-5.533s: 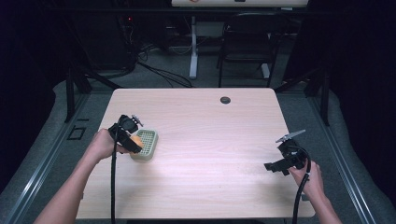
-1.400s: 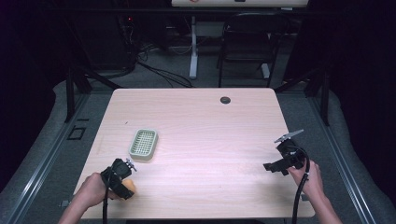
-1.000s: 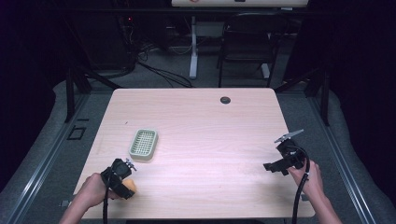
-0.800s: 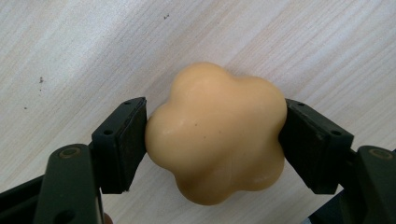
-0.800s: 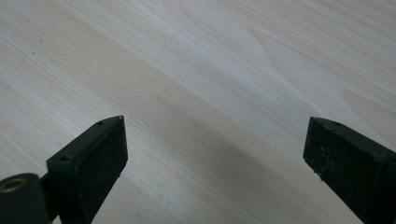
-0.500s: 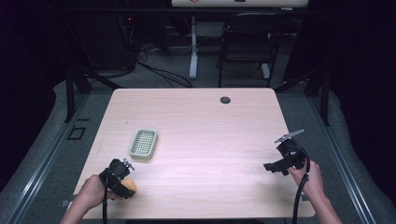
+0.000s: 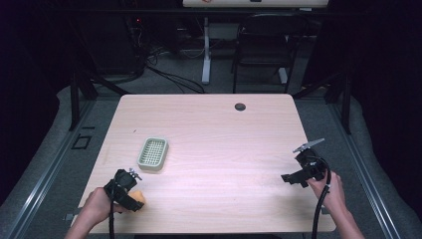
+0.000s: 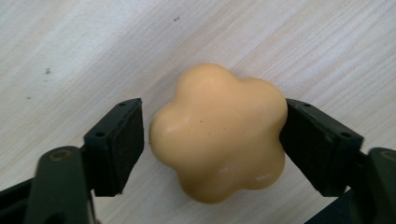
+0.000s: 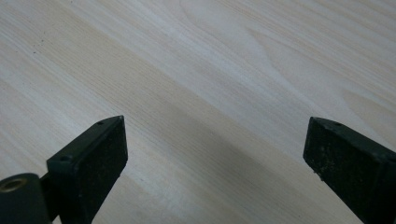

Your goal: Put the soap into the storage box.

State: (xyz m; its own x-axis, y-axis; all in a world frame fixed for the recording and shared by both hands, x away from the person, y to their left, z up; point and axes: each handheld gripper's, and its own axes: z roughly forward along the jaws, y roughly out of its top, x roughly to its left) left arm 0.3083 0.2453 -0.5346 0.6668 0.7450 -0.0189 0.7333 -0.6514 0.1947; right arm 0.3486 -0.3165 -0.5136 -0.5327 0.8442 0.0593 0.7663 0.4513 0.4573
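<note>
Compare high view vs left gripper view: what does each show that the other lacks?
High view alone: the green soap dish farther up the table, and the right gripper, jaws wide apart with nothing between them. Left gripper view alone: the soap's flower shape, and a gap between it and one pad; the jaws have just been opening. Both: the orange soap lying on the table at the left gripper.

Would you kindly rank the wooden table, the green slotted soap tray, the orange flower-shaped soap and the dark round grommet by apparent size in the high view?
1. Light wooden table, by far the largest.
2. Pale green slotted soap tray.
3. Orange flower-shaped soap, partly hidden by the left gripper, so its full size is unsure.
4. Dark round grommet, smallest, though farthest from the camera.
</note>
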